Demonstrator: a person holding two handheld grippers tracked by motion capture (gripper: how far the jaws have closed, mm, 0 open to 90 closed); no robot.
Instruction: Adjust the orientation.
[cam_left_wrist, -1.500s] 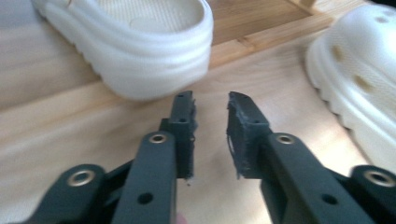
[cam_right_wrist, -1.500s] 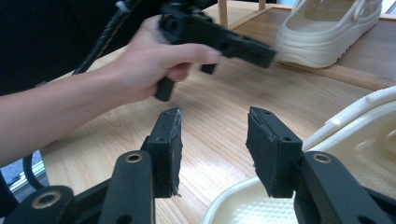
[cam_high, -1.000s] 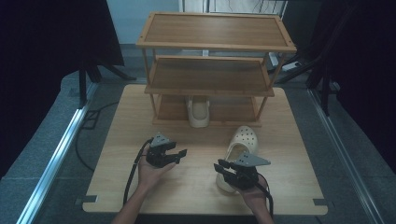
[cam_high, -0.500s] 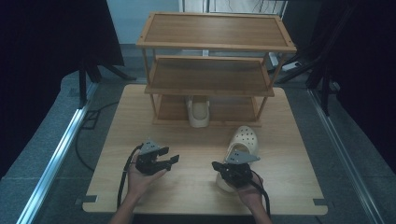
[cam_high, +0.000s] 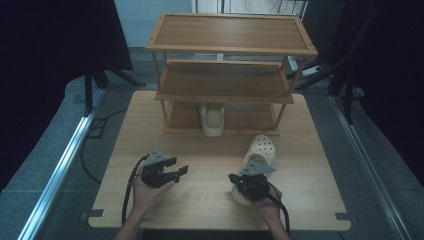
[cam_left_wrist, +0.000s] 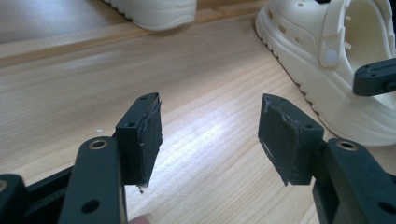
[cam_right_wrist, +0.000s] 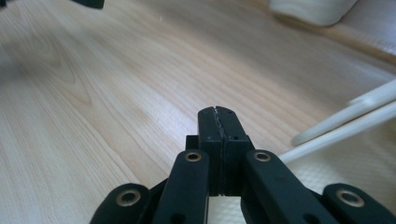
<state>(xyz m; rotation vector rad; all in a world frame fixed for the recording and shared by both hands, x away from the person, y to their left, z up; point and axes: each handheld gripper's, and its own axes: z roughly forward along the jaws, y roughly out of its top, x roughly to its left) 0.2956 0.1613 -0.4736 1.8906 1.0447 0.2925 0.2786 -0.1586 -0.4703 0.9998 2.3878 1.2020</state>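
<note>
A light wooden table (cam_high: 200, 200) is seen carrying a three-tier wooden shoe rack (cam_high: 227, 75) at its far side. A cream perforated clog (cam_high: 260, 150) is laid on the table near right, and a second cream shoe (cam_high: 212, 120) is set on the rack's lowest tier.

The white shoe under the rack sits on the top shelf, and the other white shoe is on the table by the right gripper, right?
Not quite. In the high view that white shoe sits on the bottom shelf of the rack, not the top. The other white shoe is on the table by the right gripper.
</note>
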